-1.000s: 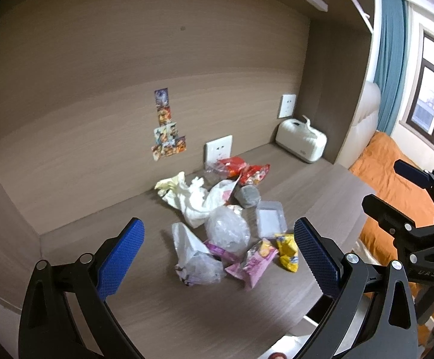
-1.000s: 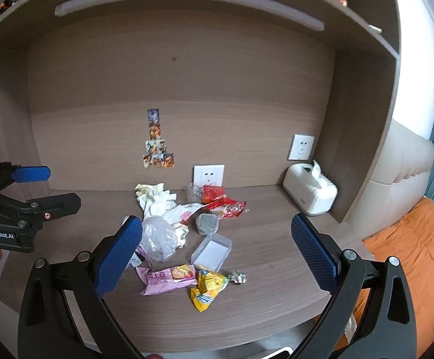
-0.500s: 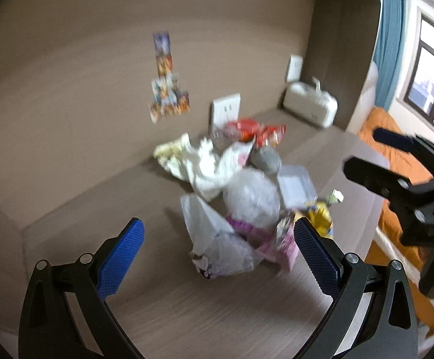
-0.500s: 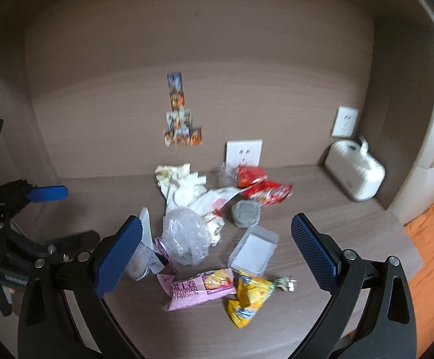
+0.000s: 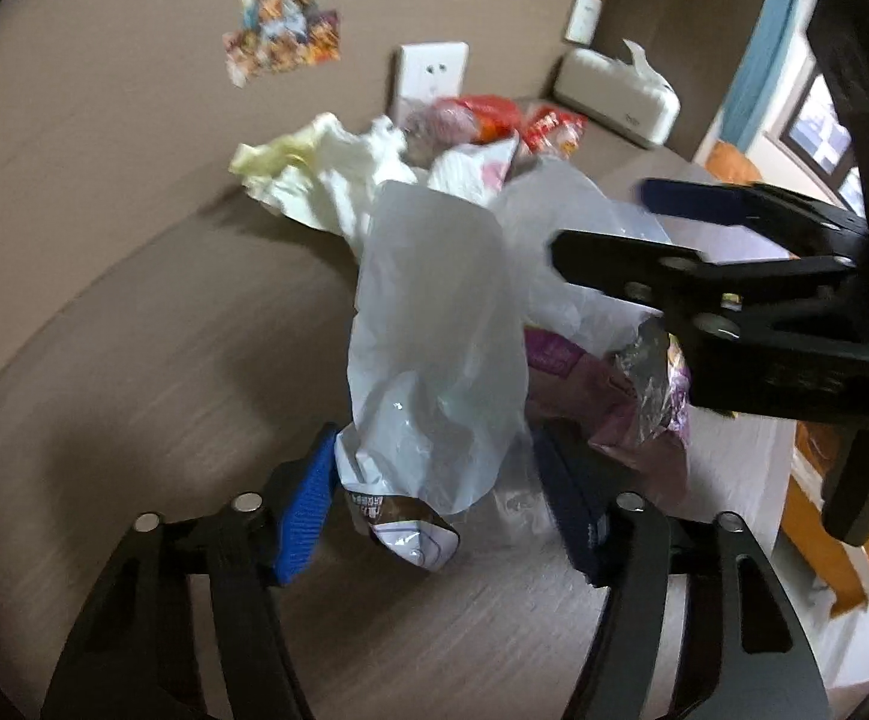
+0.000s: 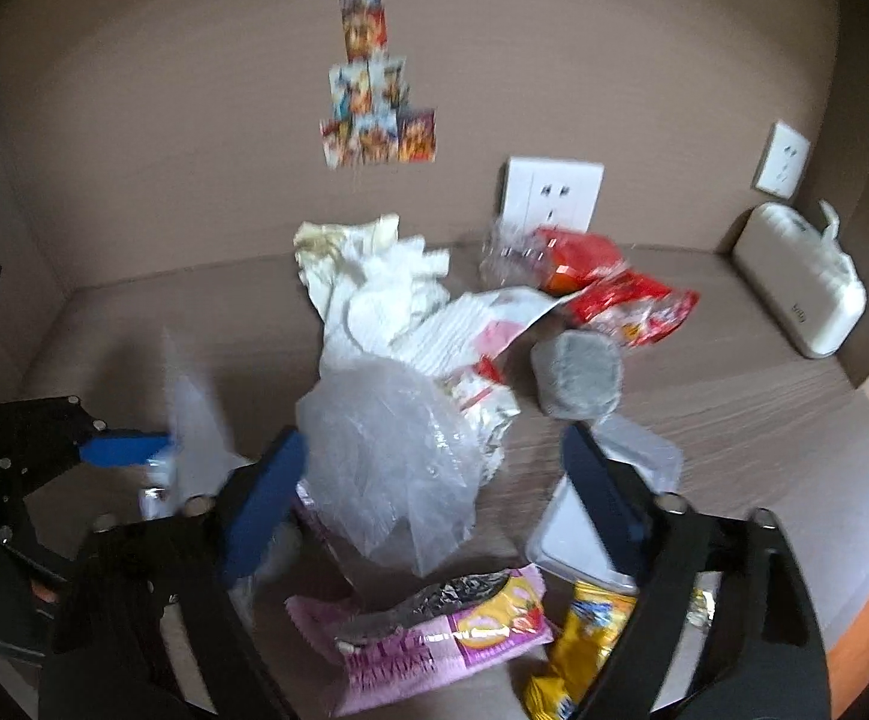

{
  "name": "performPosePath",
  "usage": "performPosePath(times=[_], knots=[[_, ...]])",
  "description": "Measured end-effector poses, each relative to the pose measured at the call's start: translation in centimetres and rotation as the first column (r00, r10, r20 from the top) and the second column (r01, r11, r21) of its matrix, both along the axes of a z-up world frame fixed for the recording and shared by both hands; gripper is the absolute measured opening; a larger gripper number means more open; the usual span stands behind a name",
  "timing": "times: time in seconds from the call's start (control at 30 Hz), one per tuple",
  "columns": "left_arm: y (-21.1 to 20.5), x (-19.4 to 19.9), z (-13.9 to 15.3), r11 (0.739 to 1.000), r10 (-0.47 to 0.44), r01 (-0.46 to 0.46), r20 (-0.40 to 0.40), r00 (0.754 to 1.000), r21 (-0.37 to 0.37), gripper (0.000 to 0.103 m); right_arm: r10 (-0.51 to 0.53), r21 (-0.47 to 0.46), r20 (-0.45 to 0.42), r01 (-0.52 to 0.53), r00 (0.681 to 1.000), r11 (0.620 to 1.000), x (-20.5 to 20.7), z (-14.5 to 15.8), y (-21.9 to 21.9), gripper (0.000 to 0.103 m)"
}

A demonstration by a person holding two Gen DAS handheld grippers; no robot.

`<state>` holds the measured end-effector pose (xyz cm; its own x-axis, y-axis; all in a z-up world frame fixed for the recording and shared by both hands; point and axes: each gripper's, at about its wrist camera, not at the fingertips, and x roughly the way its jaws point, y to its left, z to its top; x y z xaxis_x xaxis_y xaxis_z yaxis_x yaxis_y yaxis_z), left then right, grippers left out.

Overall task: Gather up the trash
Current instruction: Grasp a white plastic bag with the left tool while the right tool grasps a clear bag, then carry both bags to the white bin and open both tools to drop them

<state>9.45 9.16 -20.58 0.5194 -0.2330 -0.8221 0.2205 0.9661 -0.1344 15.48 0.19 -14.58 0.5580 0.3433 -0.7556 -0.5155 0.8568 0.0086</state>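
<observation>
A heap of trash lies on the wooden desk (image 5: 134,360). In the left wrist view my left gripper (image 5: 440,504) is partly closed around the bottom of a tall white plastic bag (image 5: 434,324); its blue pads sit on either side of the bag. In the right wrist view my right gripper (image 6: 434,480) is partly closed around a crumpled clear plastic bag (image 6: 386,456). A pink wrapper (image 6: 434,630) and a yellow wrapper (image 6: 584,642) lie in front of it. The right gripper also shows in the left wrist view (image 5: 674,228).
White crumpled paper (image 6: 374,276), red snack bags (image 6: 614,288), a grey round lid (image 6: 578,372) and a clear plastic tray (image 6: 584,540) lie in the heap. A white tissue box (image 6: 800,282) stands at the right. The back wall has sockets (image 6: 548,192) and stickers (image 6: 374,90).
Both grippers have moved forward and down into the heap and narrowed, the left around the white bag, the right around the clear bag.
</observation>
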Motion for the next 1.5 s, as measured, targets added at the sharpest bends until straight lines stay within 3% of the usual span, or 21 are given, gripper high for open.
performPosePath(times=[0.03,0.07,0.13,0.17,0.23,0.5,0.63,0.73,0.83,1.03,1.3,1.37,1.5], knots=[[0.0,0.2,-0.2,1.000,-0.013,0.013,0.002,1.000,-0.010,0.060,0.006,0.009,-0.015,-0.006,1.000,1.000,0.2,-0.3,0.2,0.061],[0.0,0.4,-0.2,1.000,-0.022,0.022,0.001,1.000,-0.016,0.058,0.007,0.010,-0.022,-0.007,1.000,1.000,0.3,-0.5,0.4,0.043],[0.1,0.7,-0.1,0.999,-0.026,0.026,0.004,1.000,-0.029,0.050,0.006,0.017,-0.030,-0.006,1.000,1.000,0.4,-0.7,0.7,0.026],[0.2,0.8,-0.1,0.999,-0.028,0.028,0.003,1.000,-0.037,0.049,0.012,0.030,-0.040,-0.011,0.999,0.999,0.4,-0.6,0.7,0.019],[0.2,0.9,0.5,0.999,-0.031,0.031,0.015,0.999,-0.044,0.041,0.007,0.056,-0.041,-0.005,0.999,0.998,0.2,0.0,0.5,0.015],[1.5,-0.1,7.0,1.000,-0.028,0.029,0.130,0.991,-0.005,0.040,-0.020,0.221,0.056,0.007,0.998,0.975,-1.5,7.6,-1.9,0.014],[1.4,-0.6,10.8,0.998,-0.041,0.031,0.208,0.977,0.054,0.040,-0.067,0.277,0.117,0.033,0.991,0.960,-2.5,11.0,-3.9,0.014],[0.9,-1.5,12.9,0.996,-0.064,0.045,0.249,0.966,0.083,0.040,-0.114,0.283,0.155,0.067,0.981,0.957,-3.8,12.7,-5.8,0.014],[-0.6,-2.1,14.5,0.993,-0.118,0.106,0.279,0.953,0.057,0.040,-0.168,0.274,0.181,0.115,0.969,0.955,-5.3,13.8,-8.1,0.014],[-8.0,-2.4,15.0,0.956,-0.287,0.290,0.298,0.911,0.032,0.040,-0.333,0.232,0.177,0.289,0.926,0.929,-8.7,13.0,-15.1,0.014],[-23.8,-4.8,11.5,0.853,-0.505,0.522,0.234,0.830,-0.013,0.040,-0.532,0.150,0.125,0.514,0.837,0.844,-14.4,8.6,-29.0,0.014],[-27.4,-5.8,10.4,0.835,-0.534,0.550,0.221,0.816,-0.014,0.040,-0.545,0.145,0.101,0.529,0.833,0.836,-15.4,7.1,-31.7,0.014],[-35.0,-6.8,6.4,0.823,-0.558,0.567,0.157,0.815,-0.022,0.040,-0.542,0.117,0.062,0.533,0.838,0.838,-17.4,2.7,-38.3,0.014]])
